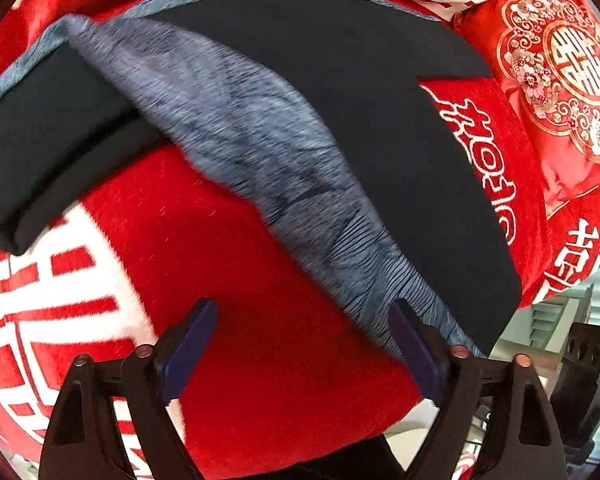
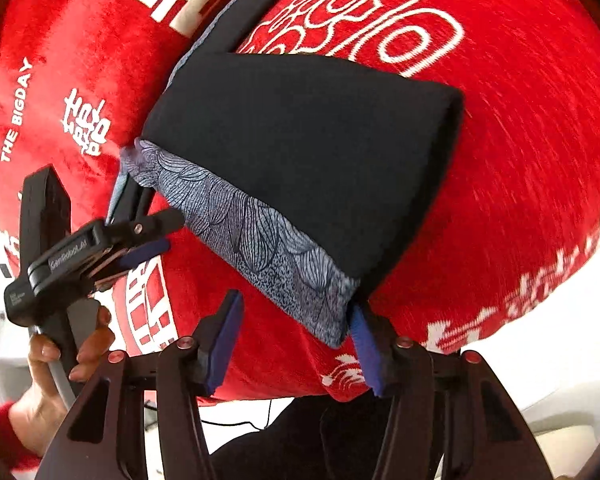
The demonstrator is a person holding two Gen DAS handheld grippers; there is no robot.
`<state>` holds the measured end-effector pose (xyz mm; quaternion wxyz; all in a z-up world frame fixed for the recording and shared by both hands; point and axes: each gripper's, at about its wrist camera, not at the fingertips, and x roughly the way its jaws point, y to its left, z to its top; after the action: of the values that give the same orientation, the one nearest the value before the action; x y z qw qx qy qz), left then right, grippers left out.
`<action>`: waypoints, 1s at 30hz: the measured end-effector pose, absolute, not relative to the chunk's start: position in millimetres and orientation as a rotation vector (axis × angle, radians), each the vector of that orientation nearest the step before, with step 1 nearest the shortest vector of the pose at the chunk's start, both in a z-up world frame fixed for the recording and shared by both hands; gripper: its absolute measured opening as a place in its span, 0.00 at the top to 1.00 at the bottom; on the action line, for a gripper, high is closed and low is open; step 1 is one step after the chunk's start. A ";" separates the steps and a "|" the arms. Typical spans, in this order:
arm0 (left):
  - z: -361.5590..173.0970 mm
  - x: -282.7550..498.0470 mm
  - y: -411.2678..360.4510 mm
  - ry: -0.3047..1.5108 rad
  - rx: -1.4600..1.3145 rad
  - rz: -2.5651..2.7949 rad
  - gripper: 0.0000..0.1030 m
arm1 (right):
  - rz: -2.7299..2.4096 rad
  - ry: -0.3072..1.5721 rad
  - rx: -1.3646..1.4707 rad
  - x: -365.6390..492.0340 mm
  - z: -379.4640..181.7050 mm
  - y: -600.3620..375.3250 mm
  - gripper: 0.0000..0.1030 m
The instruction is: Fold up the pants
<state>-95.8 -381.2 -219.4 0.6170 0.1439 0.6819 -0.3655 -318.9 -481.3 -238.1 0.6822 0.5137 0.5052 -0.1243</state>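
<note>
Black pants [image 1: 379, 92] with a blue-grey patterned waistband [image 1: 268, 152] lie on a red blanket [image 1: 204, 248]. In the right wrist view the pants [image 2: 300, 152] are folded over, waistband [image 2: 260, 240] along the near edge. My left gripper [image 1: 303, 344] is open; its right finger touches the waistband's near corner, nothing between the jaws. It also shows in the right wrist view [image 2: 140, 220], open at the waistband's left corner. My right gripper [image 2: 296, 344] is open, its right finger against the waistband's right corner.
The red blanket with white characters covers the bed [image 2: 499, 160]. A red embroidered cushion [image 1: 559, 80] lies at the far right. The bed's near edge [image 2: 260, 396] is just below the grippers. A person's hand [image 2: 60, 360] holds the left gripper.
</note>
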 end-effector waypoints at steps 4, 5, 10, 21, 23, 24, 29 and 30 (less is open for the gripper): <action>-220.2 -98.7 -394.8 1.603 0.321 -0.823 0.13 | -0.238 1.179 1.225 -310.3 -245.5 -500.5 0.95; -220.4 -98.4 -396.2 1.615 0.307 -0.821 0.13 | -0.214 1.182 1.252 -309.6 -246.5 -502.6 0.96; -223.4 -95.2 -406.2 1.723 0.182 -0.843 0.78 | -0.073 1.146 1.289 -294.5 -221.3 -514.9 0.96; -158.4 -56.5 -455.0 1.643 0.055 -0.851 0.91 | 0.028 1.028 1.199 -227.9 -149.2 -629.9 0.97; -154.6 -40.1 -480.2 1.616 0.040 -0.862 0.91 | 0.023 1.017 1.164 -201.6 -142.8 -661.0 0.97; -153.1 -31.5 -492.6 1.599 0.036 -0.869 0.91 | 0.024 1.013 1.151 -192.6 -139.8 -670.2 0.97; -144.5 5.7 -546.2 1.486 0.064 -0.892 0.91 | 0.003 1.021 0.981 -122.9 -136.9 -732.9 0.97; -143.5 13.6 -554.4 1.469 0.064 -0.891 0.91 | -0.009 1.026 0.968 -115.6 -140.9 -740.9 0.97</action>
<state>13.6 -554.4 -143.5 0.6525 0.0284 0.6474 -0.3928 -115.6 -740.9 -140.9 0.7613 0.4449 0.4716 -0.0039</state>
